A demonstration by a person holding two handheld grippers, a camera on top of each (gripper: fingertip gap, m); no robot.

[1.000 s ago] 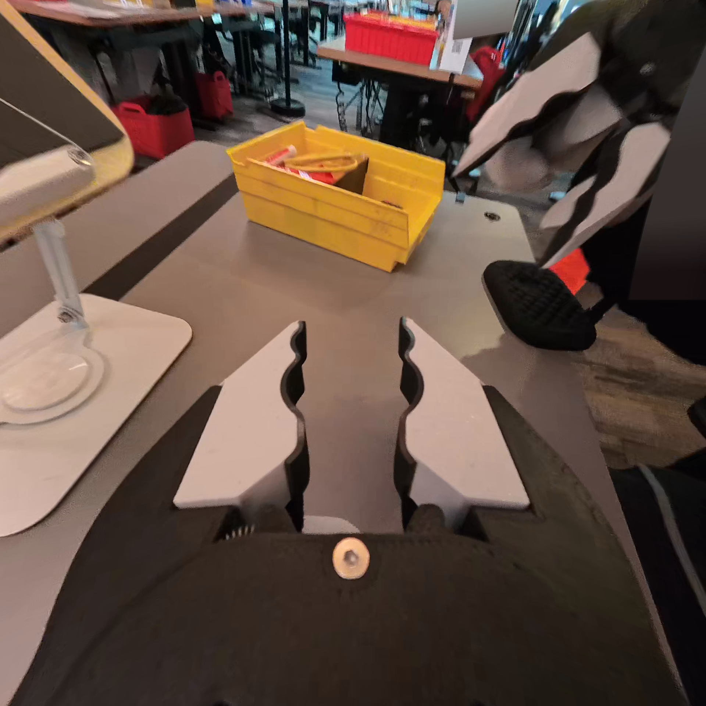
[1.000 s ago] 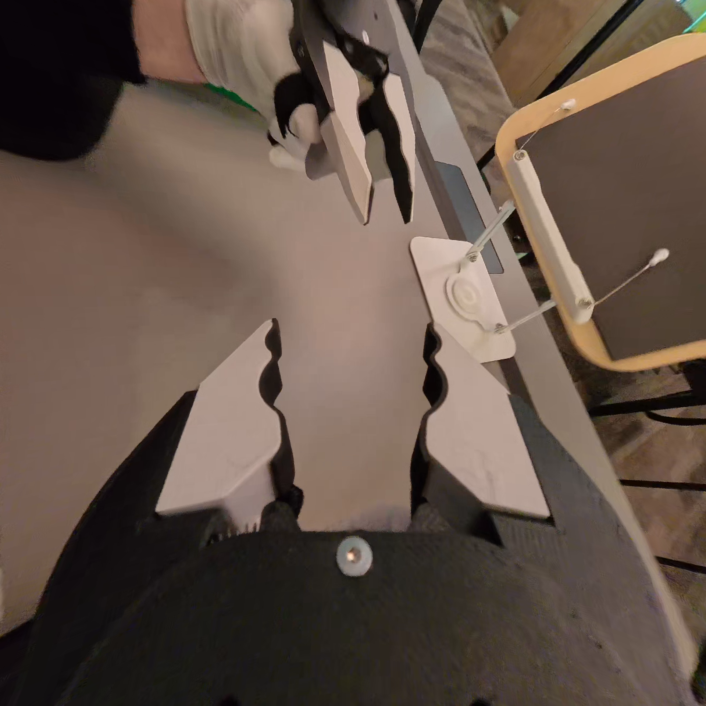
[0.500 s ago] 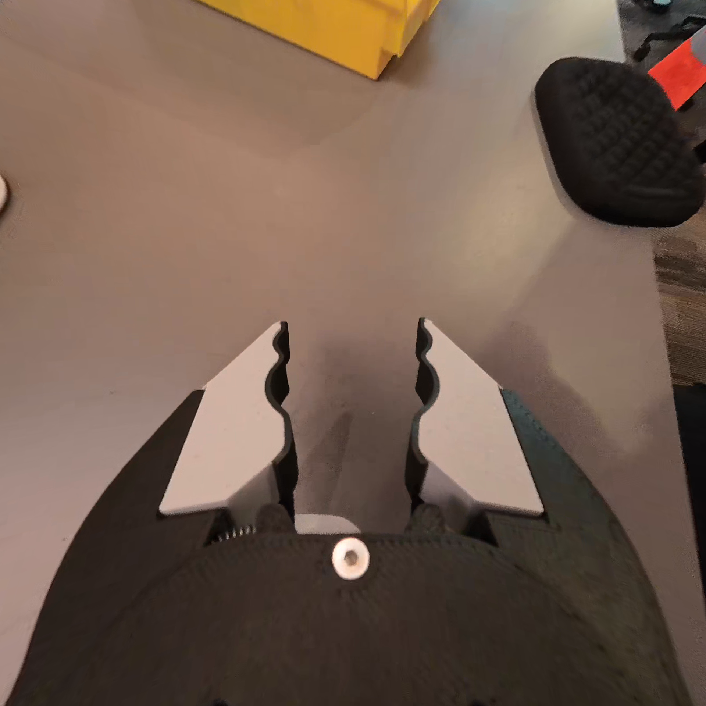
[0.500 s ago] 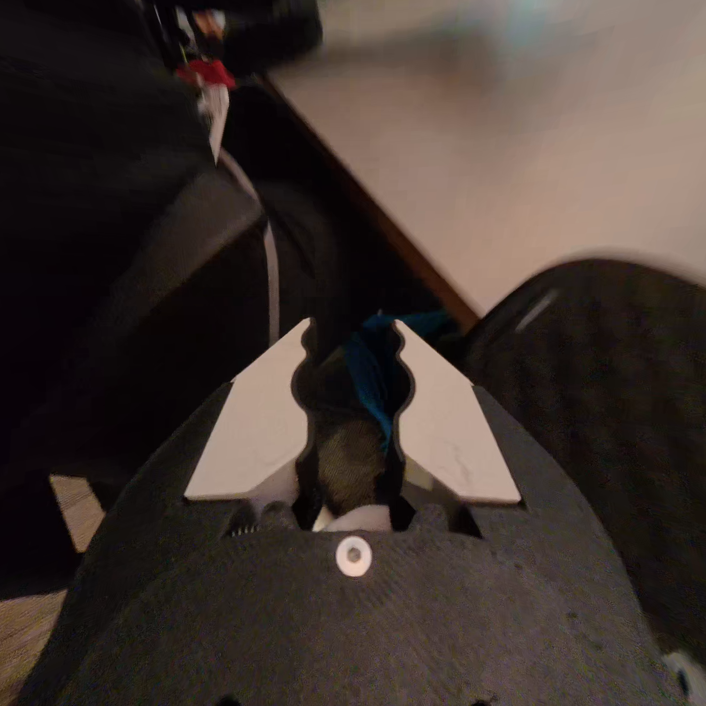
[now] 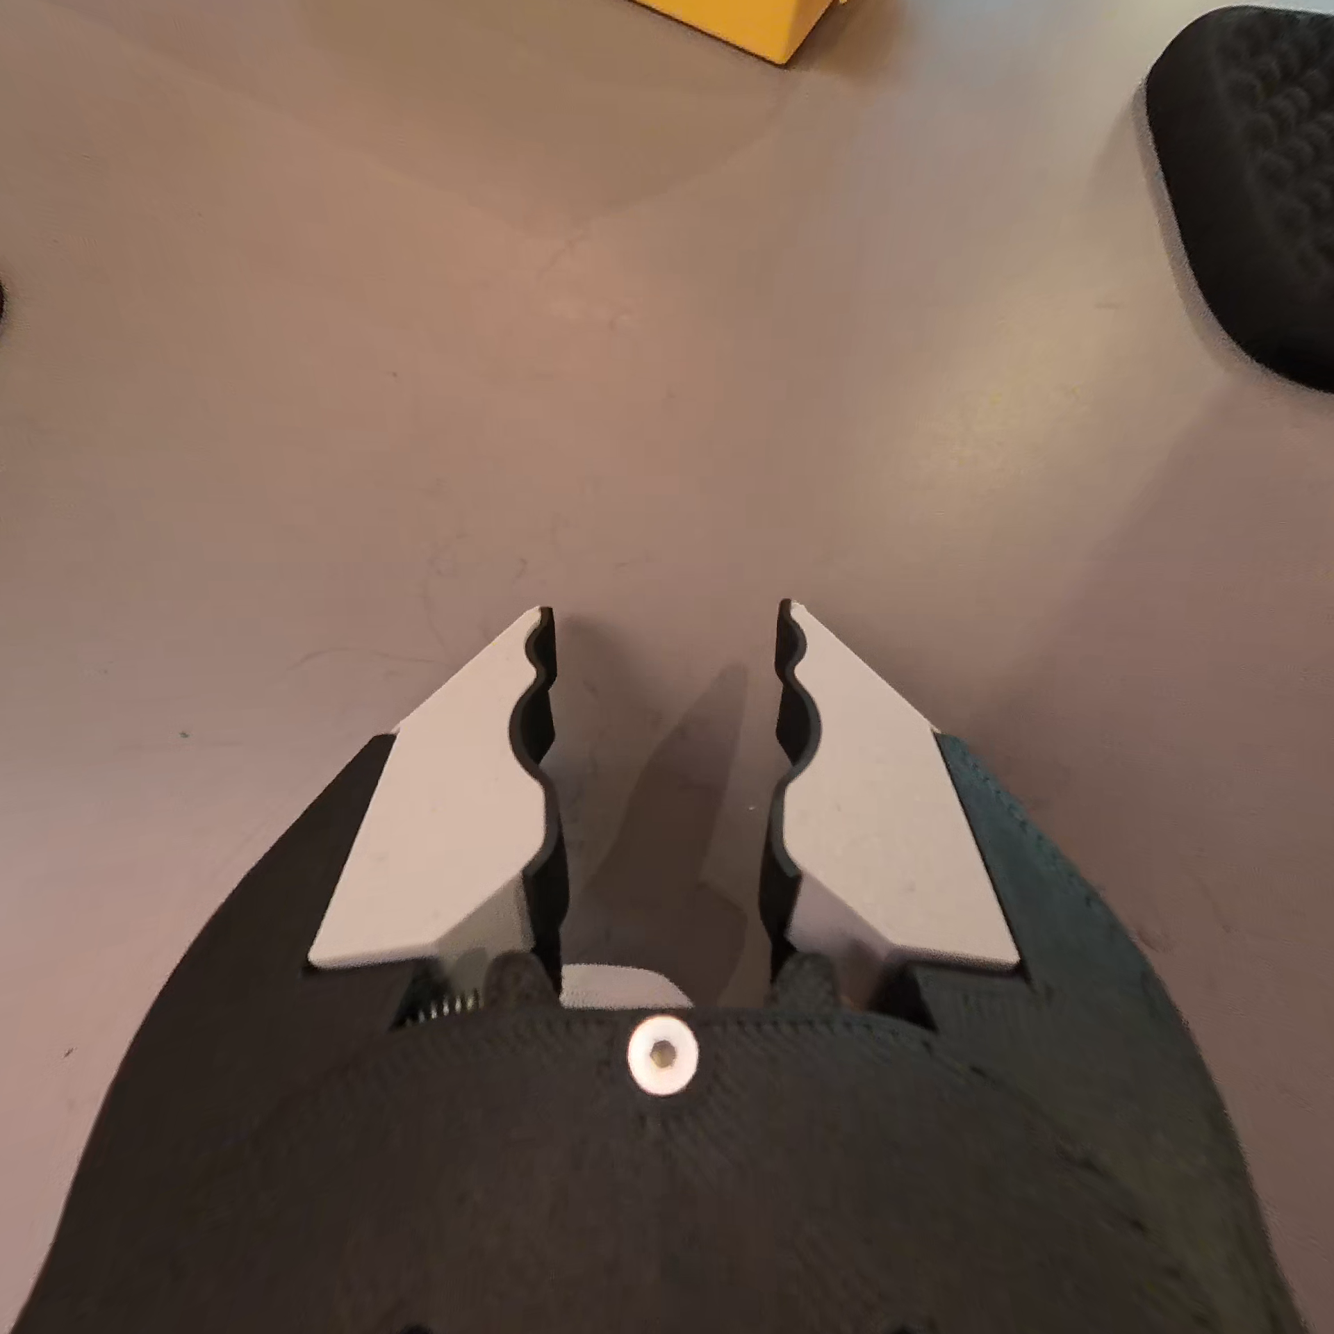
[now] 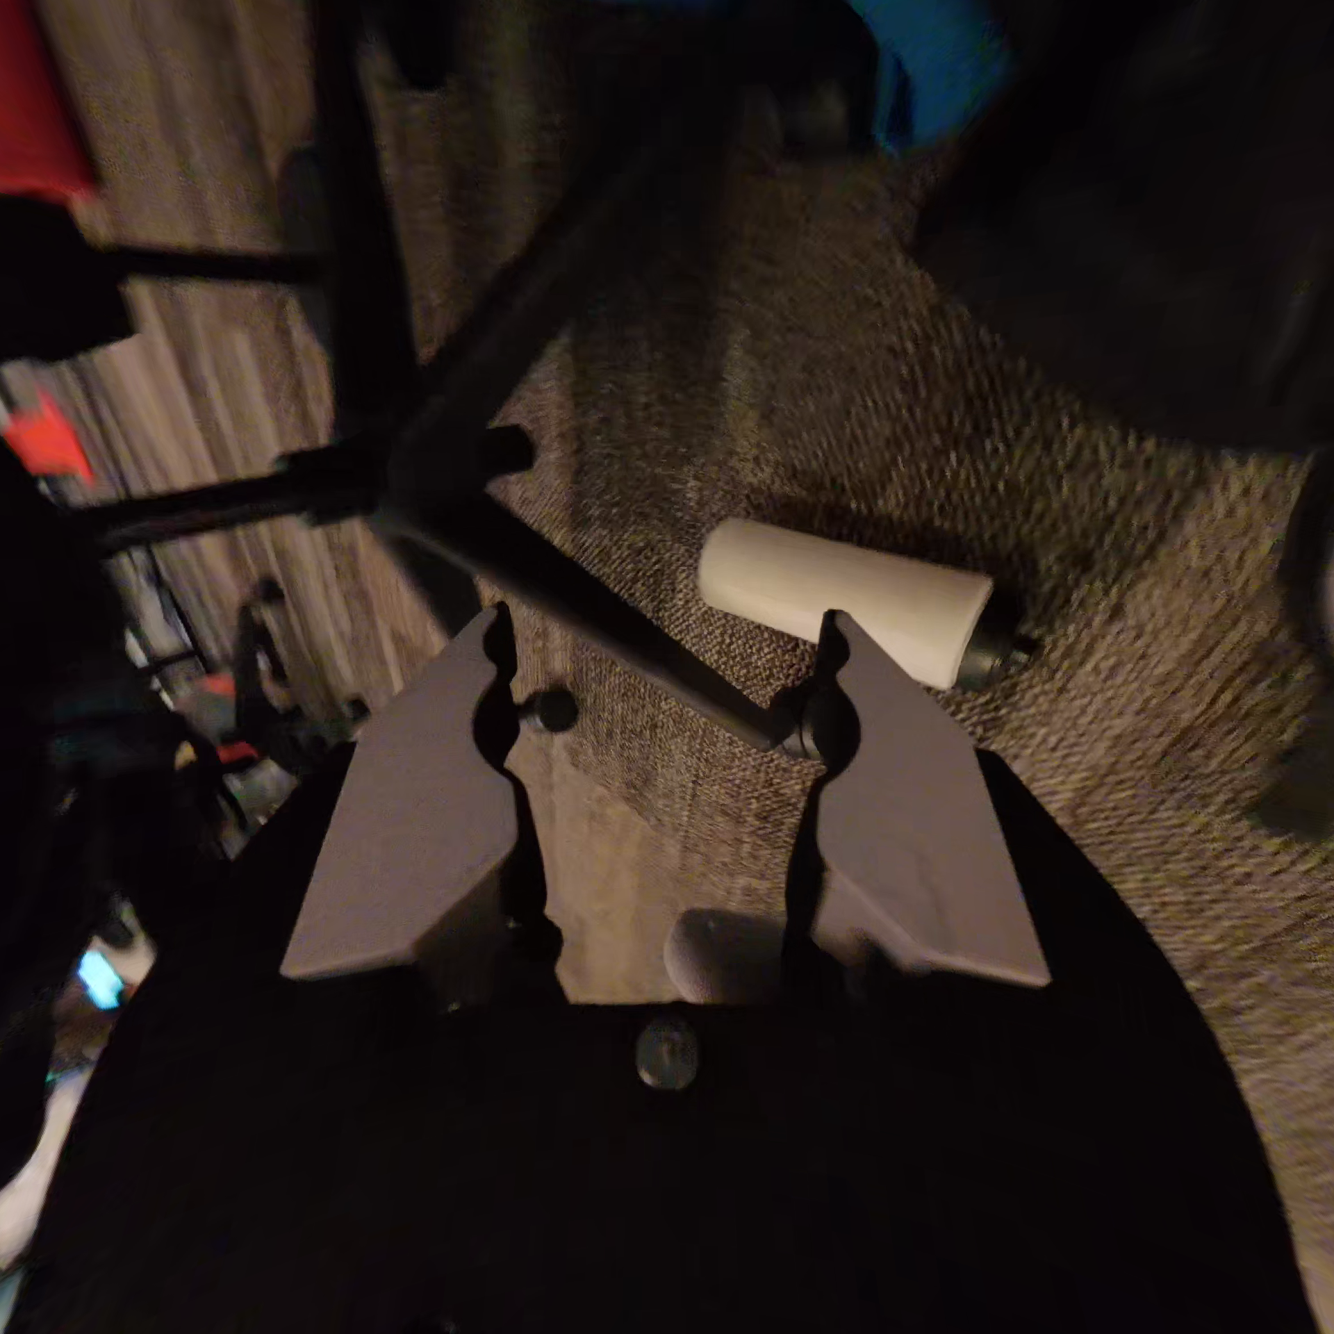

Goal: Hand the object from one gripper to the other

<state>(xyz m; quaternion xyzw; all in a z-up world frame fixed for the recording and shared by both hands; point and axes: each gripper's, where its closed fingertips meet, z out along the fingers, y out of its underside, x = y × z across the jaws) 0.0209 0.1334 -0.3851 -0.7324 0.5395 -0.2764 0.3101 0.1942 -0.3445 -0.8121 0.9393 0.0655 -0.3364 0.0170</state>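
So this looks like the very start of the job, the pick-up before any handover: the object, a white cylinder (image 6: 844, 600) with a dark stub at its right end, is lying on its side on the carpet (image 6: 938, 404) down on the floor, not on the bench (image 5: 505, 325) at all. The right hand-held gripper (image 6: 664, 628) is pointed down at the floor with its fingers spread wide and nothing between them; the cylinder sits just past the right fingertip, a bit right of the gap, next to what looks like the black legs of a chair base (image 6: 447, 469). My guess is the next move needs a shift to the right and forward so the cylinder lands in the gap across its short side, then a squeeze, and watch that it doesn't roll on the carpet. The view is dim and blurry, so I can't tell how close the tips are to the floor. Meanwhile the left hand-held gripper (image 5: 664, 617) hovers low over the bare grey bench, tilted down, fingers also spread and empty, with a yellow bin (image 5: 751, 25) corner at the far edge and a black textured pad (image 5: 1256, 195) off to the far right.
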